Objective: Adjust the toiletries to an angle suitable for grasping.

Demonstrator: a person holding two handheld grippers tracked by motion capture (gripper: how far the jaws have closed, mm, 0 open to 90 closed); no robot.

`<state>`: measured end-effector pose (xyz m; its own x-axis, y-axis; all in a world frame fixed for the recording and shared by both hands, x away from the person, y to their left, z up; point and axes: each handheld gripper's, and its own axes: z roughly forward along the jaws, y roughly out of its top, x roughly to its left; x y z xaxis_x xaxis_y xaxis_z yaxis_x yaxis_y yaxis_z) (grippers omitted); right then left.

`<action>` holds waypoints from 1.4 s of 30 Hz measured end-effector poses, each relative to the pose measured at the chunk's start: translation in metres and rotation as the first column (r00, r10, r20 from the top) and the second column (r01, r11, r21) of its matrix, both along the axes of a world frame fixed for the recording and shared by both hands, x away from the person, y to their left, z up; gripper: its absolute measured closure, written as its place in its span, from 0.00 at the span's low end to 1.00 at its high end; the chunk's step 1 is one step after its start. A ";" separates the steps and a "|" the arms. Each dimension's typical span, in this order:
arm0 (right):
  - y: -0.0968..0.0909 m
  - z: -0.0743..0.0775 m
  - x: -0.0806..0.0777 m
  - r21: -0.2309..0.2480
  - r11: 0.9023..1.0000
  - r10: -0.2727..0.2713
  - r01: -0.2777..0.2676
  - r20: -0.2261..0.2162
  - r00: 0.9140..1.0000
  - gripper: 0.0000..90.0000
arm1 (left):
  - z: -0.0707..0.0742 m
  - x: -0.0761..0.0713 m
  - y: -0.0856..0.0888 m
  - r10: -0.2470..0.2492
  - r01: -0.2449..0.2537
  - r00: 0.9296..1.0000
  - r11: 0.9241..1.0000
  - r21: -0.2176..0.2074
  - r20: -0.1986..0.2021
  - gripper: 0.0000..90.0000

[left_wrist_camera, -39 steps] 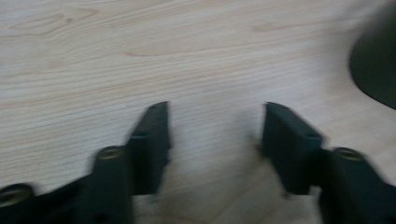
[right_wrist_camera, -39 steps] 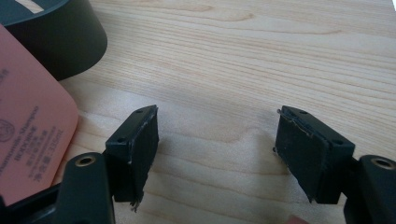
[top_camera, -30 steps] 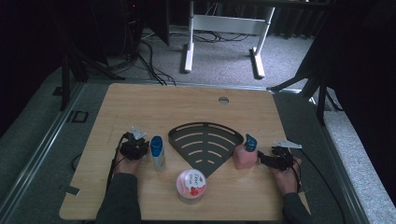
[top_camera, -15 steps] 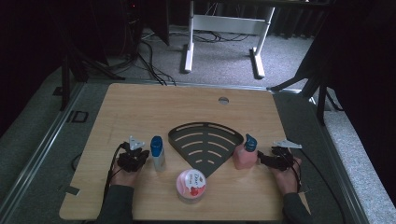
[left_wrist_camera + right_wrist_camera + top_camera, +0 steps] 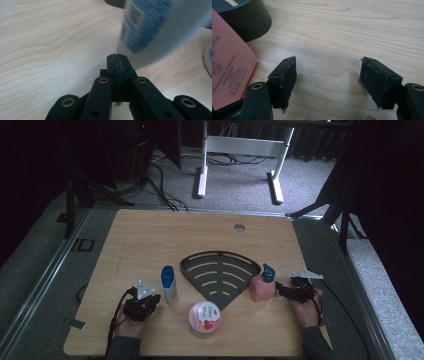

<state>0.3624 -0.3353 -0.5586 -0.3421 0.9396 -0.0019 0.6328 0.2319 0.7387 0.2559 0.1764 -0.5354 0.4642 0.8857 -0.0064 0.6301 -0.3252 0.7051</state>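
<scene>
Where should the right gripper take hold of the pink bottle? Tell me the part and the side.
Grip the pink bottle across its broad, flat-sided body, below the blue cap. Come in level from its right, where the open right gripper already faces it; it stands upright.

A light wooden desk (image 5: 150, 240) with rounded corners carried everything. A small round hole (image 5: 239, 227) sat near its far edge. On it lay a black fan-shaped slotted rack (image 5: 220, 272) near the middle. A white bottle with a blue cap (image 5: 169, 283) stood upright just left of the rack, a pink bottle with a blue cap (image 5: 262, 283) upright at its right edge. A round pink-lidded tub (image 5: 204, 318) sat near the front edge.
</scene>
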 end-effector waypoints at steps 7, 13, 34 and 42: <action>0.000 0.000 0.000 0.000 1.000 0.002 -0.002 0.000 1.000 0.32 | -0.002 -0.018 -0.014 -0.094 0.094 0.996 0.996 -0.001 -0.001 1.00; 0.000 0.000 0.000 0.000 1.000 0.004 -0.004 -0.001 1.000 0.32 | 0.000 -0.019 -0.027 -0.158 0.158 0.987 0.987 -0.006 0.021 1.00; 0.001 0.000 0.000 -0.001 1.000 0.006 -0.006 -0.001 1.000 0.32 | -0.003 0.008 -0.022 -0.105 0.104 0.994 0.994 0.032 0.026 0.95; 0.000 0.000 0.000 -0.001 1.000 0.007 -0.007 -0.001 1.000 0.32 | -0.002 0.002 -0.007 -0.045 0.044 0.999 0.999 0.026 0.023 0.78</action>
<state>0.3627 -0.3349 -0.5586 -0.3486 0.9373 -0.0024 0.6319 0.2369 0.7379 0.2576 0.1690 -0.5379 0.5027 0.8640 0.0276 0.5981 -0.3707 0.7105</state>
